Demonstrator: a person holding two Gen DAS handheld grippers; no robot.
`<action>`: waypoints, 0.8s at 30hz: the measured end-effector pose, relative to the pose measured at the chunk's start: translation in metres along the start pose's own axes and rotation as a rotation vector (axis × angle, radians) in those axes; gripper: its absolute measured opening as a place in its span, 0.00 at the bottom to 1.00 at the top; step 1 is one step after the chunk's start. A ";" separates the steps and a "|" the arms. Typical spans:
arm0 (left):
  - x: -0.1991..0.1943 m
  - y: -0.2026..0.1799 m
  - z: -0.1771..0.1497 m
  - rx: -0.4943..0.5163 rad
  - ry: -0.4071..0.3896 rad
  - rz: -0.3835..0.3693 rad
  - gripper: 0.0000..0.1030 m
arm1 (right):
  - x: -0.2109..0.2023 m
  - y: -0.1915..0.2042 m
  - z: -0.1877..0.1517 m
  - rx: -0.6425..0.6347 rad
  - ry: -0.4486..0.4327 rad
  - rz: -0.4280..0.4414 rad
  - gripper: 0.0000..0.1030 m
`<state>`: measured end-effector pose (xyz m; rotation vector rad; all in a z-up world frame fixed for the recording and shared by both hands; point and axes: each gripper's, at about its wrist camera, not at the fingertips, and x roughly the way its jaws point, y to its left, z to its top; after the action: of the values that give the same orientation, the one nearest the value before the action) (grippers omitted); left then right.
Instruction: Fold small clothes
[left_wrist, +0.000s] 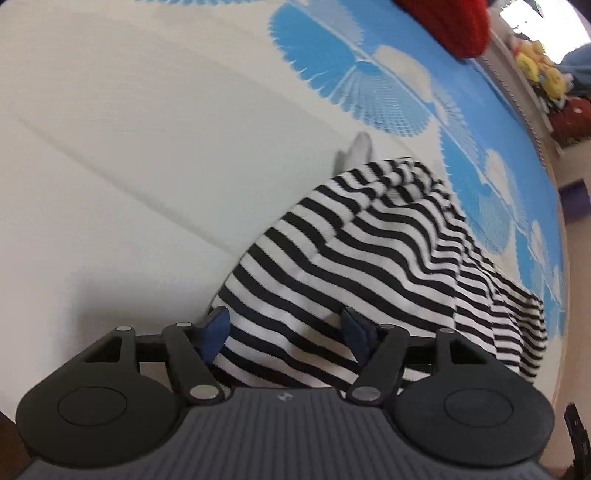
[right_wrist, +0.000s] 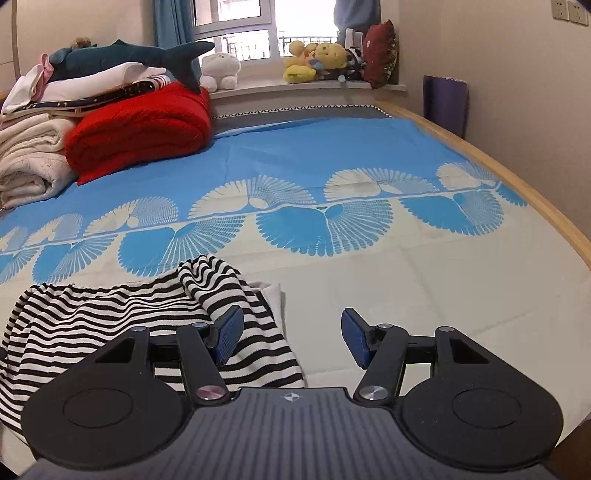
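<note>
Striped garment (left_wrist: 369, 266), a small black-and-white top, is lying bunched on the white part of the bedspread (left_wrist: 129, 129), just short of the blue fan pattern. In the left wrist view, the left gripper (left_wrist: 286, 334) is hanging right over the near edge of the cloth, pointing steeply down. Its blue pads (left_wrist: 216, 332) are standing wide apart with striped fabric showing between them, but neither pad is pressing on it, so it is released and gripping nothing. A small pale tab of cloth (left_wrist: 358, 147) is poking out beyond the far end of the garment.

In the right wrist view, the right gripper (right_wrist: 291, 338) is also spread and empty, hovering off the garment's right edge; its left pad (right_wrist: 229, 336) is overlapping the stripes while the other is sitting over bare bedspread. A red blanket (right_wrist: 144, 125) and a stack of folded linens (right_wrist: 29, 155) are resting well apart, near the window.

The cloth is looking rumpled rather than flat, with a ridge running across it. Any fold started now is likely trapping those wrinkles, and a pinch could be catching one layer only, letting the rest sag loose.
</note>
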<state>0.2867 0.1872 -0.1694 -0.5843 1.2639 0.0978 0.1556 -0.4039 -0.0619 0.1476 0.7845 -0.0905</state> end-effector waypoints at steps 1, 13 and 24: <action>0.002 0.000 0.001 -0.005 0.001 0.014 0.70 | 0.000 -0.002 0.000 -0.003 0.002 0.001 0.59; 0.029 -0.029 0.006 0.067 0.067 -0.095 0.76 | 0.002 -0.025 0.000 -0.003 0.011 -0.011 0.59; 0.036 -0.057 -0.003 0.265 0.022 -0.094 0.25 | 0.007 -0.026 0.003 0.026 0.016 -0.032 0.59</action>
<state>0.3174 0.1282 -0.1822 -0.4151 1.2446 -0.1533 0.1589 -0.4297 -0.0669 0.1602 0.8020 -0.1301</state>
